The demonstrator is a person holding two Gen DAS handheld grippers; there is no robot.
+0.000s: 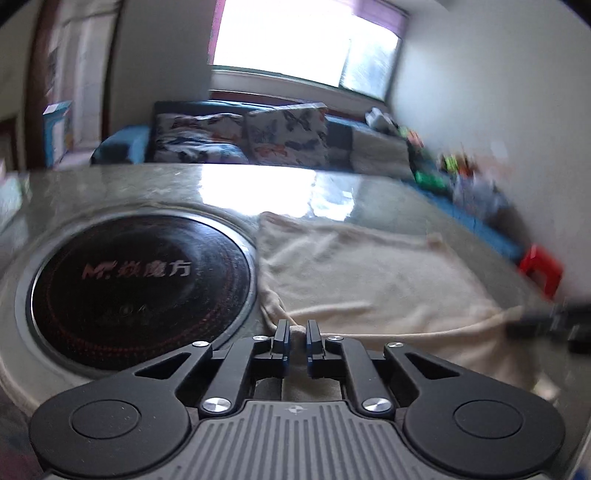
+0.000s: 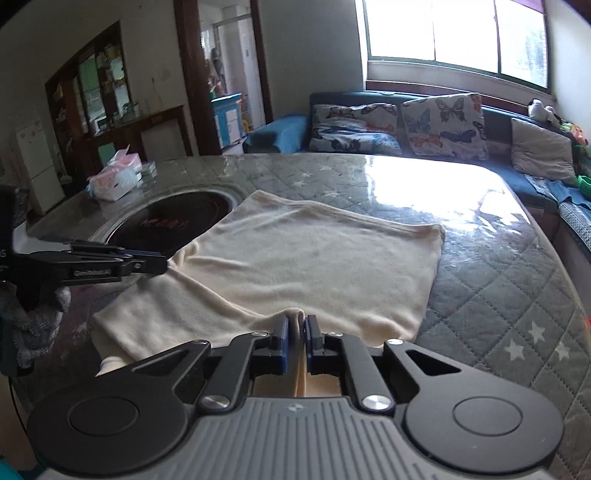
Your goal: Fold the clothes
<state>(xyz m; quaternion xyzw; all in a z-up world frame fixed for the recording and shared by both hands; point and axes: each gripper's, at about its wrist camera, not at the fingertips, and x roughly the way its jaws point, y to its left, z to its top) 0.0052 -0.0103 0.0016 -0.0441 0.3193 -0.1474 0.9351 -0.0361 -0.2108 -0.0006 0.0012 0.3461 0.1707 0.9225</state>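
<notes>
**Cream garment pinched at two points on the quilted table**

The cream garment lies spread on the grey quilted table cover, its far edge flat and its near part raised into soft folds. One side of it reaches the rim of the round black cooktop set into the table.

The right gripper has its fingers drawn close together with a ridge of the cloth's near edge clamped between them. The left gripper is likewise narrow, with a small bunch of cloth nipped between its pads, just beside the cooktop rim; in the right wrist view it reaches in from the left and meets the garment's side. A hand in a grey knit glove holds it.

On the far left of the table sits a tissue pack. Beyond the table a blue sofa carries butterfly-print cushions under a bright window. The left wrist view is blurred toward its right side, so the coloured items there cannot be made out.
</notes>
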